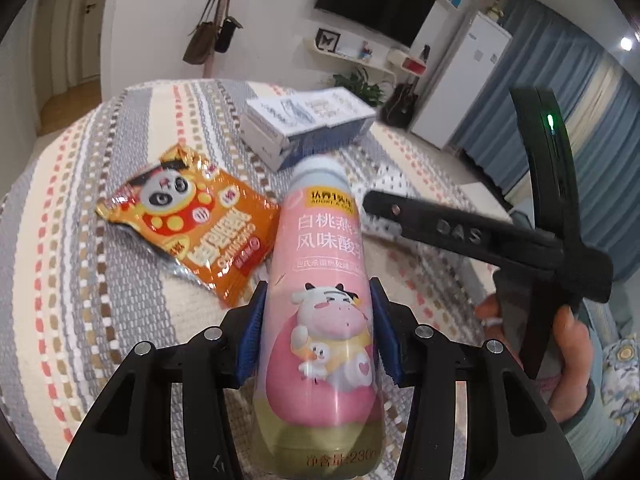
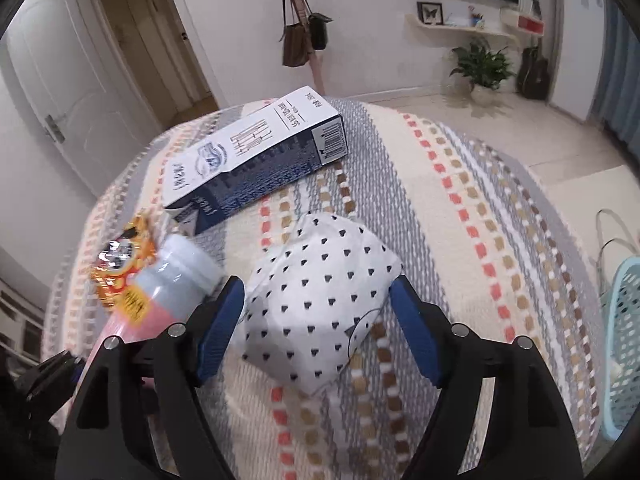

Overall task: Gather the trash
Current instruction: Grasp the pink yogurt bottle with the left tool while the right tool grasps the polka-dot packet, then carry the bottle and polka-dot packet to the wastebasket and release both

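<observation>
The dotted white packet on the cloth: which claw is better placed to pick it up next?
Right. The right claw is open around the dotted white packet, while the left claw is shut on the pink bottle.

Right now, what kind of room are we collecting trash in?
Most likely a home living room: a wall-mounted black television, a pink coat stand hung with bags and a potted green plant beside a striped woven cover.

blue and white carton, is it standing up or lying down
Lying down: the carton rests on a long side on the striped cloth, barcode end sideways.
</observation>
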A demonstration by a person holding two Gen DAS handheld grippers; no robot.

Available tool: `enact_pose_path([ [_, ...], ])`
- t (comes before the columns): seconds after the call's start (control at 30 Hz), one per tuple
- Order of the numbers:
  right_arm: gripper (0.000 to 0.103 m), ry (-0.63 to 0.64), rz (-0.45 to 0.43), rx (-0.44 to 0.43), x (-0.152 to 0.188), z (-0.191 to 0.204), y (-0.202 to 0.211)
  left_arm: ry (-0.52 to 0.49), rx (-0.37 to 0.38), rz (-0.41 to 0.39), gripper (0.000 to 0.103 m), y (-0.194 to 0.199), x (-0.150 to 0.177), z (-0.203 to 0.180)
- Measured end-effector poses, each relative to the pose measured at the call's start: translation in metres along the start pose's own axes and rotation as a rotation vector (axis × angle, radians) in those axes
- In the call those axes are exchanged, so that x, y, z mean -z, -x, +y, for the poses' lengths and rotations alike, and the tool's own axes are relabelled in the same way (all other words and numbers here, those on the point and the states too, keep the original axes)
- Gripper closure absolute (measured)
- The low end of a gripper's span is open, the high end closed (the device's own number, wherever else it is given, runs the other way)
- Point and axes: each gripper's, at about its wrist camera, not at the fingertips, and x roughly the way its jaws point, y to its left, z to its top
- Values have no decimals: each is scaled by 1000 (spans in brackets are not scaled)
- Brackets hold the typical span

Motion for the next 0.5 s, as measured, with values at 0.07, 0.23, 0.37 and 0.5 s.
enact_pose_path([
  [0.07, 42, 35, -10, 69, 3, 7, -1, -16, -10, -9, 56, -1, 1, -4],
  [0.23, 74, 69, -31, 83, 7, 12, 2, -10, -12, -16, 56, -1, 0, -5],
  [0.37, 82, 46, -58, 48, 10, 5, 13, 15, 21, -63, 56, 8, 0, -5],
  [0.5, 83, 36, -123, 73, 15, -12, 41, 19, 47, -111, 56, 22, -3, -9],
])
